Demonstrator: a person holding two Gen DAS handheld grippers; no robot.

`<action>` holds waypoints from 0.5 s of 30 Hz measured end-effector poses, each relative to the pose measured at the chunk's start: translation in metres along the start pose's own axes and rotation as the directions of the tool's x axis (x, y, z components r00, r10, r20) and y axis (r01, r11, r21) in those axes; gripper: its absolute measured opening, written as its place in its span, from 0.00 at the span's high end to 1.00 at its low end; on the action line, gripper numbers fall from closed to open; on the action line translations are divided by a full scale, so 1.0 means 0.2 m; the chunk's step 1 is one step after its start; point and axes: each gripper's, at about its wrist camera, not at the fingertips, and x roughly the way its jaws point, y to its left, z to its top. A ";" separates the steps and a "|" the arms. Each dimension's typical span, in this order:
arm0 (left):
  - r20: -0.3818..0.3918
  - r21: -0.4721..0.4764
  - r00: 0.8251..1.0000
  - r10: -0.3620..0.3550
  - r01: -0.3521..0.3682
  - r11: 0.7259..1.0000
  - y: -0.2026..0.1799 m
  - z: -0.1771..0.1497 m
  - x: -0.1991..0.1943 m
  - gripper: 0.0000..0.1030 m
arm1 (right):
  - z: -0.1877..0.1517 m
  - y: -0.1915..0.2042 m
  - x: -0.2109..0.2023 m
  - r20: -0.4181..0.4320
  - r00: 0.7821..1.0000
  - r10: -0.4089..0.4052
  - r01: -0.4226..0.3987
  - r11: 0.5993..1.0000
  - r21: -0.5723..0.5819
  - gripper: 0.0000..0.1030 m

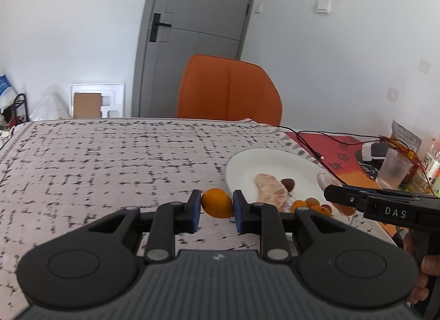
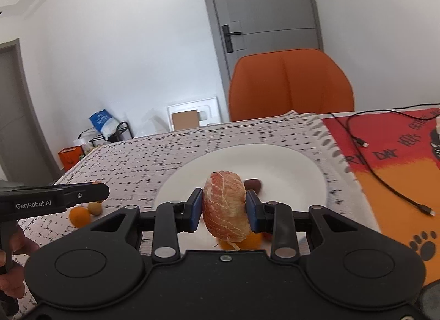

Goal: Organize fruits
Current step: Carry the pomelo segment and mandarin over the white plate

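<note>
The table is covered with a woven cloth point(image 1: 110, 160), pale with broken black lines, and a red and orange printed mat point(image 2: 390, 171) lies to the right of it. Behind the far edge stands an orange chair point(image 2: 291, 83) with a smooth rounded back.

A round white plate point(image 2: 288, 171), smooth and glossy, sits on the cloth. On it lie a peeled pomelo piece point(image 1: 271, 190) with pale stringy skin, a small dark red fruit point(image 1: 288, 184) and some small orange fruits point(image 1: 305, 204) at the near rim.

The right gripper point(image 2: 224, 210) is clamped on another peeled pomelo segment point(image 2: 225, 207) (pink, veined with white pith), which is held above the near part of the plate.

The left gripper point(image 1: 217, 211) is partly closed, and its blue pads point(image 1: 238, 210) touch both sides of an oval orange kumquat point(image 1: 217, 202), just left of the plate. In the right view, two more small fruits point(image 2: 85, 212) lie on the cloth under this gripper.
</note>
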 end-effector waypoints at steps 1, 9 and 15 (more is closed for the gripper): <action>-0.001 0.005 1.000 -0.005 0.005 1.000 -0.01 0.00 0.01 0.77 | 0.00 -0.02 -0.01 0.002 1.000 -0.006 0.006 1.000 0.005 0.69; -0.014 0.034 0.999 -0.043 0.043 0.998 -0.13 0.02 0.11 0.77 | 0.00 -0.13 -0.01 0.008 0.999 -0.043 0.043 0.999 0.033 0.69; -0.022 0.054 0.997 -0.068 0.069 0.996 -0.19 0.03 0.17 0.77 | 0.00 -0.16 -0.01 0.010 0.999 -0.050 0.050 0.998 0.041 0.69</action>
